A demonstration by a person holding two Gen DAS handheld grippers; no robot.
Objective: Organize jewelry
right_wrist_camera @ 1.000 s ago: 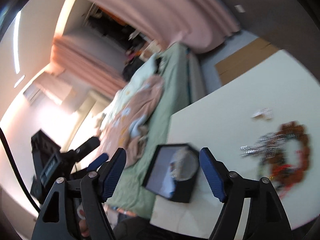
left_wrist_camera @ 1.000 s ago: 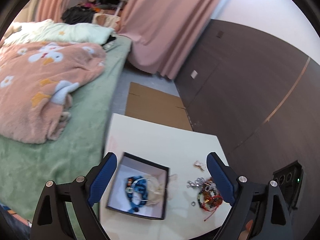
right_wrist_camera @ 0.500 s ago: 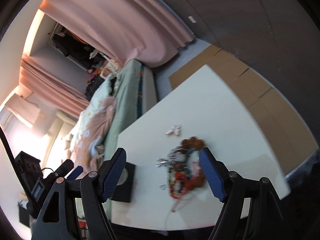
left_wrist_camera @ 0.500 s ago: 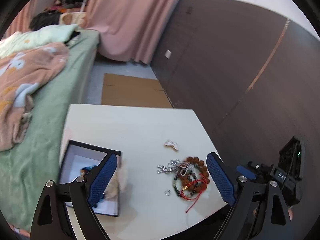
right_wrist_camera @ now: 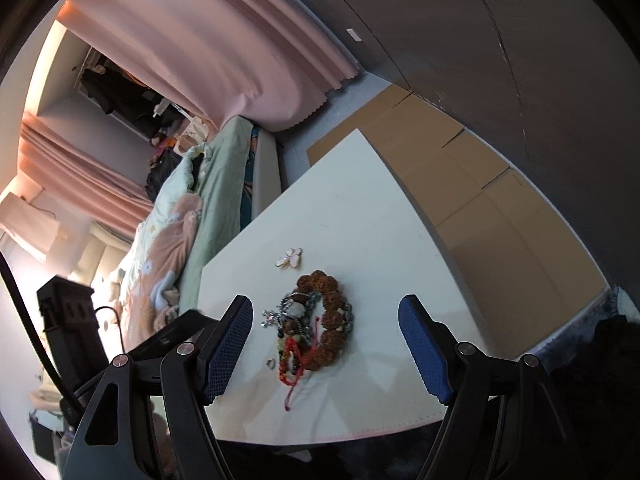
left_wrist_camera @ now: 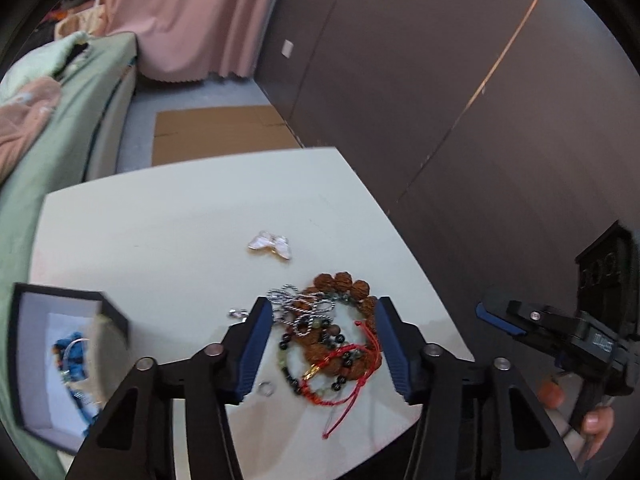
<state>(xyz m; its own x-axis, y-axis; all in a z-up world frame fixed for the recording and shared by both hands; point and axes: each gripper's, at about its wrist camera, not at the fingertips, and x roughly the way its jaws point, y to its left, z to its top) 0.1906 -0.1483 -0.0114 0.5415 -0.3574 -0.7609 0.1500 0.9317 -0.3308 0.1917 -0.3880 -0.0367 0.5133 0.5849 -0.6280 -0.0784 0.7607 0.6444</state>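
A: Where does the jewelry sit?

B: A tangled pile of jewelry (left_wrist_camera: 326,336) lies on the white table (left_wrist_camera: 180,232), toward its near right part. It holds a brown wooden-bead bracelet (left_wrist_camera: 344,282), a silver twisted chain (left_wrist_camera: 298,306), a dark bead string and a red cord bracelet (left_wrist_camera: 346,394) trailing toward 6 o'clock.

A: Anything apart from the pile?

B: A pale butterfly-shaped piece (left_wrist_camera: 270,243) lies alone at 11 o'clock of the pile, near it but not touching. A small silver ring (left_wrist_camera: 266,389) rests just beside the pile at 8 o'clock.

A: And the box?

B: A black jewelry box (left_wrist_camera: 60,354) with a white lining stands at the table's left edge, well apart from the pile. Something blue (left_wrist_camera: 72,356) lies inside; it is blurred.

A: The left gripper (left_wrist_camera: 322,344)?

B: Released. Its blue-padded fingers (left_wrist_camera: 254,346) stand spread, one on each side of the pile from above, gripping nothing. Whether they touch the table I cannot tell.

A: The right gripper (right_wrist_camera: 326,348)?

B: Also released, jaws wide, holding nothing, with the pile (right_wrist_camera: 316,324) seen between them. In the left view it shows at 3 o'clock, off the table's right edge.

A: Surroundings?

B: A bed with a green sheet (left_wrist_camera: 52,128) at 9 o'clock, pink curtains (left_wrist_camera: 188,16) at 12, flat cardboard (left_wrist_camera: 220,132) on the floor.
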